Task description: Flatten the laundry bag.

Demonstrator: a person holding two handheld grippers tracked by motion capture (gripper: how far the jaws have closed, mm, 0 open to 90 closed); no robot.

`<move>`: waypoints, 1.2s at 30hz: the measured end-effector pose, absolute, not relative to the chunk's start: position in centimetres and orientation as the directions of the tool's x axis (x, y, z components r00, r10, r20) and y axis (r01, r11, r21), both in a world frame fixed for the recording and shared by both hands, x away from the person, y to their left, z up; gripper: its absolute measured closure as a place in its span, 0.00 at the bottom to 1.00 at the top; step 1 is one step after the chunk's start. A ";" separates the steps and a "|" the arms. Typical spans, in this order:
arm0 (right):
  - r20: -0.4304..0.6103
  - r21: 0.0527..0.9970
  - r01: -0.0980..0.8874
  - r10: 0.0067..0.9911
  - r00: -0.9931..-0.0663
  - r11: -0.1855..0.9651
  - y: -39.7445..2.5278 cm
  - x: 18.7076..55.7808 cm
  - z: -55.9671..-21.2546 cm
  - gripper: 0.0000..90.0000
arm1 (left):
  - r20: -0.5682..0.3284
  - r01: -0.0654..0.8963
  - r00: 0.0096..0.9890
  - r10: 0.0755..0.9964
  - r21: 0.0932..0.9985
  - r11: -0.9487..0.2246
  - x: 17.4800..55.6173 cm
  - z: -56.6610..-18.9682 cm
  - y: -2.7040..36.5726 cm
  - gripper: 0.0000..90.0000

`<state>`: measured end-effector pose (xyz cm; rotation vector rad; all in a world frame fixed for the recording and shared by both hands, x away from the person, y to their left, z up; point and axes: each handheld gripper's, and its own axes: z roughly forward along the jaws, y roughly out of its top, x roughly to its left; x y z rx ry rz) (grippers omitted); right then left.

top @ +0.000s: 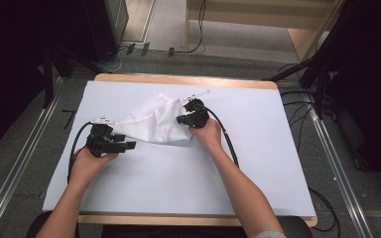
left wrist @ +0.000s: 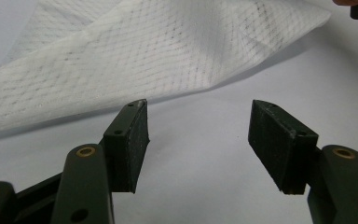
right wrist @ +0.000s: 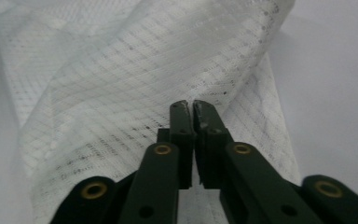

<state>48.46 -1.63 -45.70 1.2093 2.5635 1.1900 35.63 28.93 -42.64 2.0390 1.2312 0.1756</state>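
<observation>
White cloth mid-counter, one corner pinched in shut right tool; left tool gaping, empty, beside near edge. Best closed squarely over that edge before lifting.

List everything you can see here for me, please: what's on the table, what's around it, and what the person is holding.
cloth: one, white with a fine grid pattern, crumpled in the middle of the table between the two grippers
sheet: one, pale blue-white, covering most of the table top
table: one, light wood, its edge showing along the far side
cables: several, black, on the grey floor beyond the table
rails: two, metal, on the floor at either side of the table
left gripper: one, black, jaws wide apart just short of the cloth's near edge
right gripper: one, black, jaws closed on the cloth
hands: two, each holding a gripper
</observation>
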 end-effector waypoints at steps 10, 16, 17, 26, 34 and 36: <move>0.207 0.749 0.536 0.631 -0.748 0.390 -2.1 46.1 -42.7 1.00 | -0.251 0.716 0.512 0.821 0.652 -0.247 35.6 -42.4 29.7 0.44; 0.189 0.775 0.496 0.605 -0.774 0.392 -2.6 44.4 -42.0 1.00 | -0.258 0.716 0.499 0.828 0.661 -0.226 35.5 -42.0 30.3 0.44; 0.188 0.775 0.491 0.597 -0.780 0.398 -2.6 44.1 -42.0 1.00 | -0.259 0.715 0.500 0.827 0.663 -0.225 35.5 -42.0 30.5 0.44; 0.193 0.788 0.466 0.557 -0.808 0.403 -2.8 41.9 -42.4 1.00 | -0.266 0.716 0.472 0.840 0.671 -0.190 35.4 -41.6 31.6 0.45; 0.180 0.787 0.444 0.529 -0.829 0.429 -2.3 39.8 -43.1 1.00 | -0.255 0.715 0.454 0.854 0.676 -0.178 35.3 -41.2 32.3 0.48; 0.185 0.786 0.446 0.524 -0.831 0.429 -2.3 39.5 -43.4 1.00 | -0.256 0.713 0.452 0.855 0.680 -0.173 35.3 -41.1 32.5 0.49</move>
